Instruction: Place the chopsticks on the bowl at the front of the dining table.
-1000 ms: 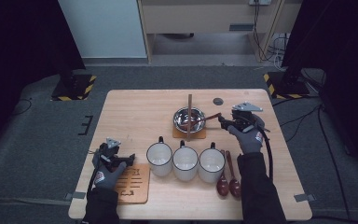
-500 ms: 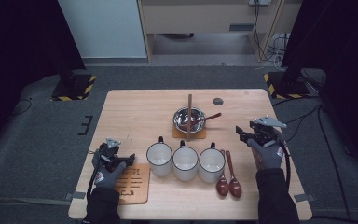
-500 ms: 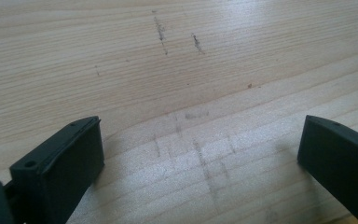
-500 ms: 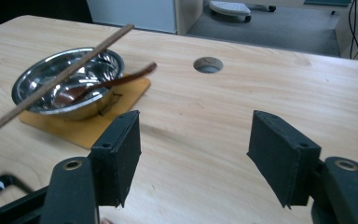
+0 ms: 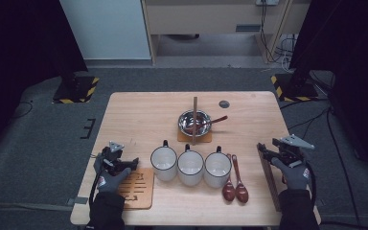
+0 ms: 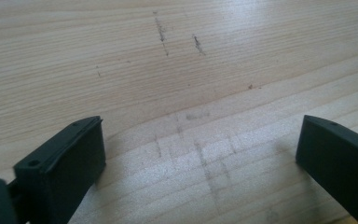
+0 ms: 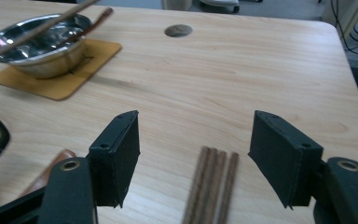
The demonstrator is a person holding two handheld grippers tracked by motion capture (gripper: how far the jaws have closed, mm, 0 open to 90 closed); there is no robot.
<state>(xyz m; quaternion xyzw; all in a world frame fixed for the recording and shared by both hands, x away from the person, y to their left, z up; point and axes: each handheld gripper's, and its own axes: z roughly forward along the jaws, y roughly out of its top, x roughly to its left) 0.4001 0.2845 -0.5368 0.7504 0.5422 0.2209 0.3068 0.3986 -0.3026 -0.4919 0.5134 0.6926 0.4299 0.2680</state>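
My right gripper [image 5: 266,152] hovers open at the table's right edge, low over a bundle of dark brown chopsticks [image 5: 267,178]. In the right gripper view its jaws [image 7: 196,128] stand wide apart, with the chopstick ends [image 7: 210,184] between and below them, untouched. At the front left my left gripper [image 5: 127,163] is open on the bare wood [image 6: 200,135], holding nothing. A steel bowl [image 5: 194,122] rests on a wooden coaster at mid-table, with a light chopstick [image 5: 195,109] laid across it and a brown spoon [image 5: 216,119] leaning in it.
Three white mugs [image 5: 190,166] stand in a row near the front. Two brown spoons [image 5: 235,186] lie to their right. A slotted wooden mat [image 5: 137,188] lies by my left gripper. A round hole [image 5: 224,103] marks the table's far side.
My right gripper has left the bowl's side, moving right, toward the front and down over the chopsticks. The left gripper has stayed put.
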